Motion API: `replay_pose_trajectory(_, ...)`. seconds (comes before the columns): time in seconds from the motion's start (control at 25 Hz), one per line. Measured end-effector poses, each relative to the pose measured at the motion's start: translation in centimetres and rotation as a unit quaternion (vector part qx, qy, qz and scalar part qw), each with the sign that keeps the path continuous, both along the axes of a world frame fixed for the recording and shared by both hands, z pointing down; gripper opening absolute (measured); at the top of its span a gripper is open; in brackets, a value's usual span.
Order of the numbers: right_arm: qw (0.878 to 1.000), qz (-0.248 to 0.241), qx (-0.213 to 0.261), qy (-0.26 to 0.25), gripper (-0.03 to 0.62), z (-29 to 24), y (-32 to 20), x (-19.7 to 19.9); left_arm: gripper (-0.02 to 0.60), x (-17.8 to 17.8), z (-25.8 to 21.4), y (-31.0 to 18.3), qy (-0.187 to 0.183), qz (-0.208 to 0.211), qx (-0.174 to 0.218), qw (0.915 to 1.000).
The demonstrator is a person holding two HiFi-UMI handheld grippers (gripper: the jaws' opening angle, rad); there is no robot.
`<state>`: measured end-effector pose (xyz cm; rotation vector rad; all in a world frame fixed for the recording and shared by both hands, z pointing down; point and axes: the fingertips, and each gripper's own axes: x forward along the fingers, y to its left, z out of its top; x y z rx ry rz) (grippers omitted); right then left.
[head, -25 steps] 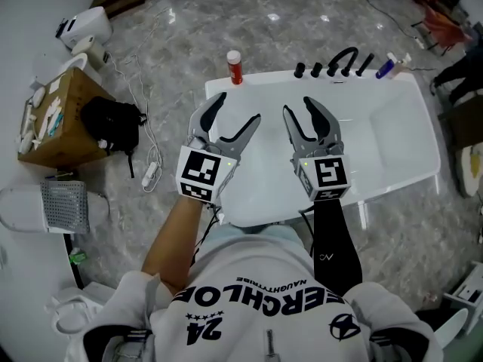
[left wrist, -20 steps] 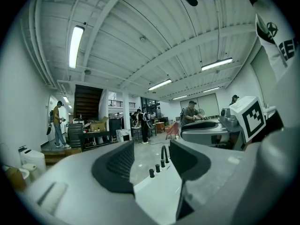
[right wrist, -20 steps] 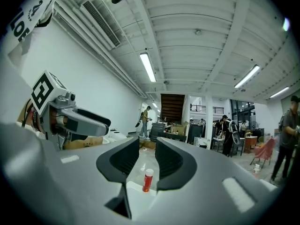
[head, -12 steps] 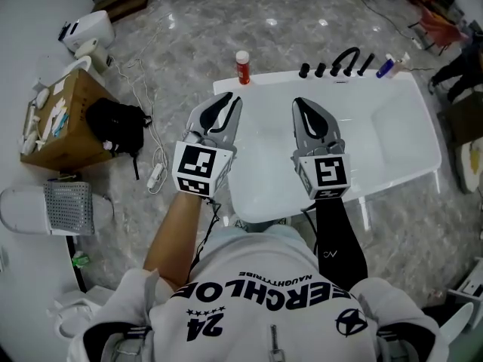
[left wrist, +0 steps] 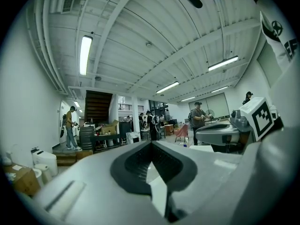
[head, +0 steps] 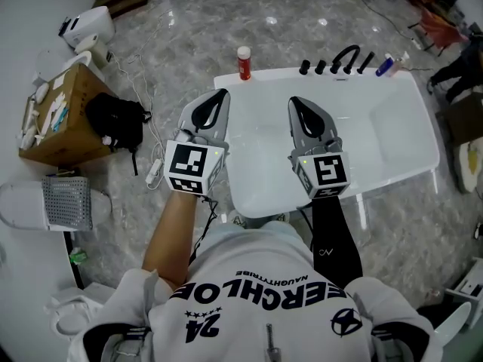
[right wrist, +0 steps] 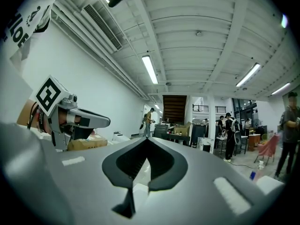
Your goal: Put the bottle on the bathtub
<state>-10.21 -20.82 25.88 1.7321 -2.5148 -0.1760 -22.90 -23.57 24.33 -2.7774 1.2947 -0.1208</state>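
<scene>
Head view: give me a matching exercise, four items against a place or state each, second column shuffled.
1 bottle
2 black bag
3 left gripper
4 faucet

A on the floor, left of the bathtub
B jaws shut, empty
C middle of bathtub's far rim
D bathtub's far-left corner

Pairs: 1-D, 2-A, 3-B, 4-C.
The left gripper's jaws have just closed on nothing.

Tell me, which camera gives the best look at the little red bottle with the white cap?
The head view: the bottle stands upright, whole, at the far left corner of the bathtub. The left gripper view and right gripper view show none of it, only shut jaws and the room beyond.
</scene>
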Motion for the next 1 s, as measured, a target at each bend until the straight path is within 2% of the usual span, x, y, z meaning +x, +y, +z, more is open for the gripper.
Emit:
replay_pose_trajectory(0.2,1.000,-0.002,-0.006,-0.009,0.028,-0.6,0.3,-0.5,0.098,-0.2,-0.1,0.3,-0.003,-0.002,0.002,1.0000)
replay_pose_trajectory(0.36,1.000,0.004,-0.002,0.008,0.028,0.2,0.2,0.5,0.098,0.3,0.2,0.4,-0.007,-0.003,0.000,1.0000)
replay_pose_trajectory(1.0,1.000,0.008,0.013,0.008,0.028,-0.2,0.5,1.2,0.098,0.8,0.0,0.8,-0.006,-0.007,0.008,0.9999)
